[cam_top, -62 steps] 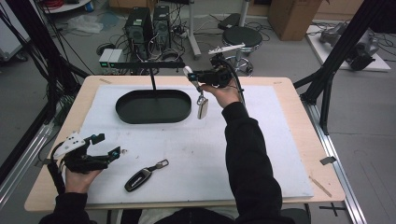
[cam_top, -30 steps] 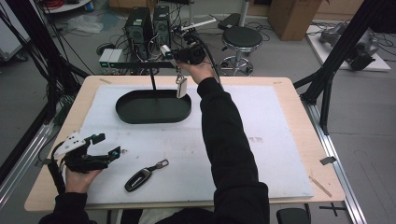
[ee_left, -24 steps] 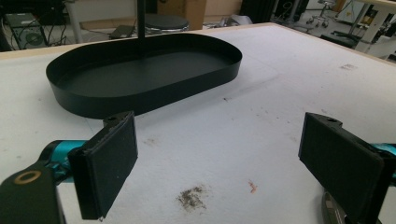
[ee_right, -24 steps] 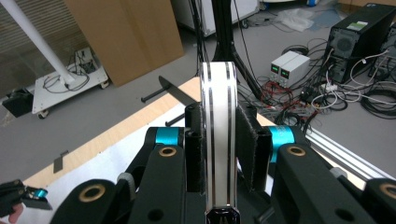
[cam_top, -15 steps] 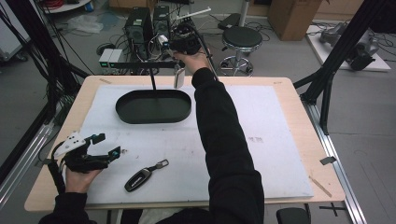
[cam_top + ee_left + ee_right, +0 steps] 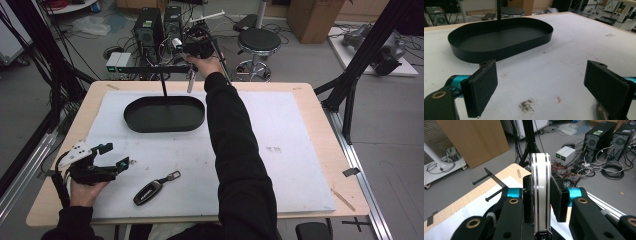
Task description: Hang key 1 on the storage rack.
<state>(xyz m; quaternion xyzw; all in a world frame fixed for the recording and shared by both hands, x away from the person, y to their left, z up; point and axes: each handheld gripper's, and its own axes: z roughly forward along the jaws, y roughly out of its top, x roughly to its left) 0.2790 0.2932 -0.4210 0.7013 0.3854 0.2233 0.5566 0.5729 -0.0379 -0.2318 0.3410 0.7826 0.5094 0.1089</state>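
My right gripper is held high beyond the table's far edge, shut on a flat white key fob with silver bands. The fob hangs below the hand, close to the right end of a black crossbar. That bar tops a thin post rising from a black oval tray. In the right gripper view the bar and its pegs lie just left of the jaws. My left gripper rests open at the front left, facing the tray. A black car key lies to its right.
A white mat covers the wooden table. Computer towers, cables and a stool stand on the floor behind the table. Black frame legs rise at the right side.
My right gripper has carried the white fob from above the tray's right end up and away to the crossbar's right end. The left gripper and the car key have stayed put.
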